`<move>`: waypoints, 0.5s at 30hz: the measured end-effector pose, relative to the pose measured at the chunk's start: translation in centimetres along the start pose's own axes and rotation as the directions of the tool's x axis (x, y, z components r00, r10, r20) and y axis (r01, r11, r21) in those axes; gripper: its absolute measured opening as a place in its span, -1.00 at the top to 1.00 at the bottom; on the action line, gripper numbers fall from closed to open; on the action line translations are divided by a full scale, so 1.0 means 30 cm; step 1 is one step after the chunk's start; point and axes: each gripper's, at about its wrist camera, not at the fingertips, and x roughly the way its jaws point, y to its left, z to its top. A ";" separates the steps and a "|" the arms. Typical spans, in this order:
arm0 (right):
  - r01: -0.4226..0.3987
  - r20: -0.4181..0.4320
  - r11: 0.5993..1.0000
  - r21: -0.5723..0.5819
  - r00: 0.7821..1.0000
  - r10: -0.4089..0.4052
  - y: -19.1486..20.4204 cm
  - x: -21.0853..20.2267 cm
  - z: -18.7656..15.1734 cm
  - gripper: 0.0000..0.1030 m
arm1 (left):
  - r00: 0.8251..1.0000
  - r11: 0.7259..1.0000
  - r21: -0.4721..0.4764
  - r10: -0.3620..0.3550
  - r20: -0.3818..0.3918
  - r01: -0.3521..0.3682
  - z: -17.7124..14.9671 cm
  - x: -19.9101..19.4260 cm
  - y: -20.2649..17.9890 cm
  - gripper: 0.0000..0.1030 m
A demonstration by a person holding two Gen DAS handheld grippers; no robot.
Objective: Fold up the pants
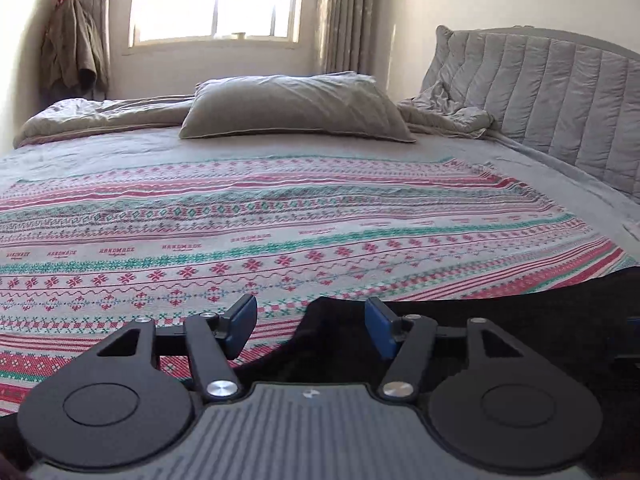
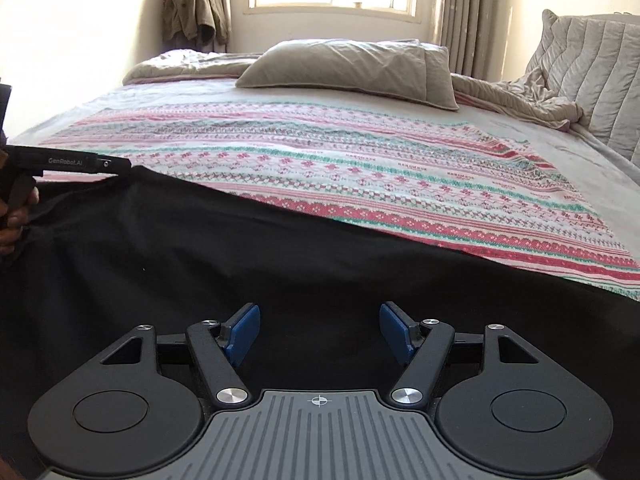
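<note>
- Black pants (image 2: 200, 248) spread flat across the near edge of the bed, on the patterned blanket (image 2: 360, 168), running left to right under both grippers.
- Left gripper (image 1: 312, 328) low over the pants' left end; fingers (image 1: 240, 326) apart, gripping nothing. Black cloth edge (image 1: 316, 312) visible between the pads and trailing off to the right.
- Right gripper (image 2: 320, 332) over the middle of the dark cloth; fingers (image 2: 244, 330) apart, empty, cloth below and on all sides.
- Seen in the right view, the left gripper's body at far left, level with the pants' far edge; hand (image 2: 14, 220) wrapped round its handle.
- Step in hand, by judgement: getting hold of the cloth for the first fold. Fold barely begun, if at all.
- To do well: lower each set of pads to the near or far edge rather than the flat middle, where nothing offers a pinch.
- Best to catch both layers of cloth at matching points on one long edge, so that the fold line runs straight.
- Close firmly before lifting; thin dark cloth likely to slip from a shallow bite.
- Lift just clear of the blanket, carry across evenly with both grippers at one height, and lay edge on edge.
- Risk: snagging the blanket with the pants and dragging it along.
- Pillow (image 2: 352, 64) well apart, out of the way.
</note>
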 end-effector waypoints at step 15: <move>0.003 -0.021 0.997 0.083 1.000 -0.001 -0.186 -0.050 -0.108 -0.39 | 0.996 1.000 0.005 0.010 -0.083 -0.009 -0.236 -0.255 0.054 -0.64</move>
